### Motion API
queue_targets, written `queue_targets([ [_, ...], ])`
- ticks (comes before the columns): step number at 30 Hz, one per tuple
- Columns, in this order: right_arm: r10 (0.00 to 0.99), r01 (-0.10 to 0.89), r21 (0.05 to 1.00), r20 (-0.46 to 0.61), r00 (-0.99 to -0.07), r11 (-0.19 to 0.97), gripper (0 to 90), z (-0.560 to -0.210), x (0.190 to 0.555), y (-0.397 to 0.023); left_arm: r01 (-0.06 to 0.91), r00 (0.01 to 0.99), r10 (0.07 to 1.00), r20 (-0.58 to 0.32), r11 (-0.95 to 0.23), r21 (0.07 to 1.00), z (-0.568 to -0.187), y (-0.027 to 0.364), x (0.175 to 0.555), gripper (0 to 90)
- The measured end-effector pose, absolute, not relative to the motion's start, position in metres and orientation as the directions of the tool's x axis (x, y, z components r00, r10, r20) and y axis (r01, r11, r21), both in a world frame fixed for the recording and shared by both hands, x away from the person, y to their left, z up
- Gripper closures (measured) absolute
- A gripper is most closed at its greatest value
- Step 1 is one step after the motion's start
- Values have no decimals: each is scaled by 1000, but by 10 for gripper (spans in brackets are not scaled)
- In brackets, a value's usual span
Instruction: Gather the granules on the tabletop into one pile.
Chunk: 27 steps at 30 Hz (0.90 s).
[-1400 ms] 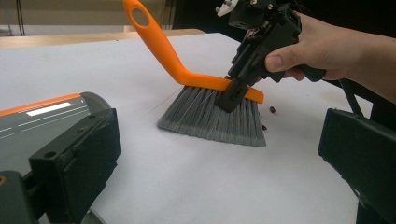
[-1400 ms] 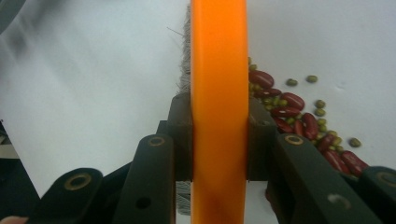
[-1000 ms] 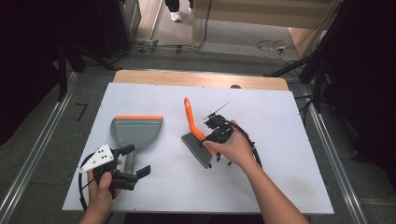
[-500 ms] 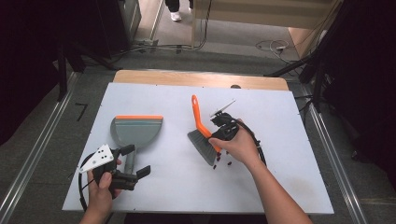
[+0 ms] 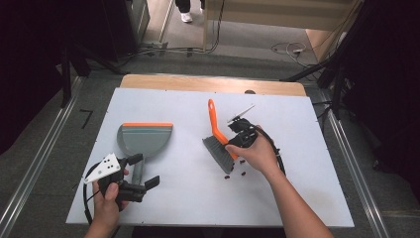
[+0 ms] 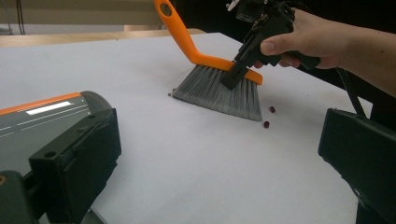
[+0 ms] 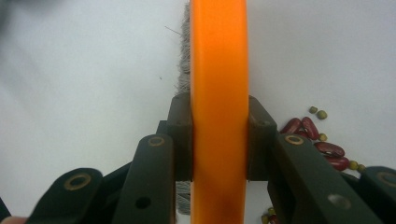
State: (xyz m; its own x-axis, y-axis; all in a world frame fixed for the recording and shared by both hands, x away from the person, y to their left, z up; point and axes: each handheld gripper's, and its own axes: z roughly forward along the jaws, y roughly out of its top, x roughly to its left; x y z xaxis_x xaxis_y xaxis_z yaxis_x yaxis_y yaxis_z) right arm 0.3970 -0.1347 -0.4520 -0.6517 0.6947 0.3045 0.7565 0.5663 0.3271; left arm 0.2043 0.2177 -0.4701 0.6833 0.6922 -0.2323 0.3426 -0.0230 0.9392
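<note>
A hand brush point(image 5: 219, 145) with an orange handle and grey bristles stands bristles-down on the white table point(image 5: 188, 198). My right gripper point(image 5: 236, 141) is shut on its orange back; the right gripper view shows both pads pressing the orange bar point(image 7: 219, 93). Red beans and small green ones point(image 7: 322, 140) lie just right of the brush, and a few beans point(image 5: 236, 173) sit by the bristles. A grey dustpan point(image 5: 144, 138) with an orange lip lies at the left. My left gripper point(image 5: 144, 170) rests by the dustpan's handle, jaws wide apart with bare table between them.
The left gripper view looks across the table at the brush point(image 6: 219, 88), the right gripper point(image 6: 236, 74) and two beans point(image 6: 268, 116). A wooden strip point(image 5: 208, 83) borders the table's far edge. Metal rails run along the floor at both sides.
The right gripper has carried the brush a little to the right. The left gripper and the dustpan have stayed put.
</note>
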Motion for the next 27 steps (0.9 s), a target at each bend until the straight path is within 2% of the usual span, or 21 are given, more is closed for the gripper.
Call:
queue_targets([
  [9, 673, 752, 339, 338, -658, 565, 686, -443, 397, -137, 341, 686, 691, -229, -27, 940, -470, 216, 205, 3],
  [15, 636, 715, 396, 333, -696, 575, 686, -423, 392, -143, 343, 685, 691, -231, -26, 939, -471, 217, 205, 3],
  [23, 509, 553, 409, 221, -832, 726, 686, -405, 362, -141, 342, 683, 694, -228, -27, 939, -470, 217, 205, 3],
  [27, 434, 482, 393, 210, -876, 783, 686, -408, 346, -142, 340, 684, 693, -229, -25, 940, -470, 216, 205, 3],
])
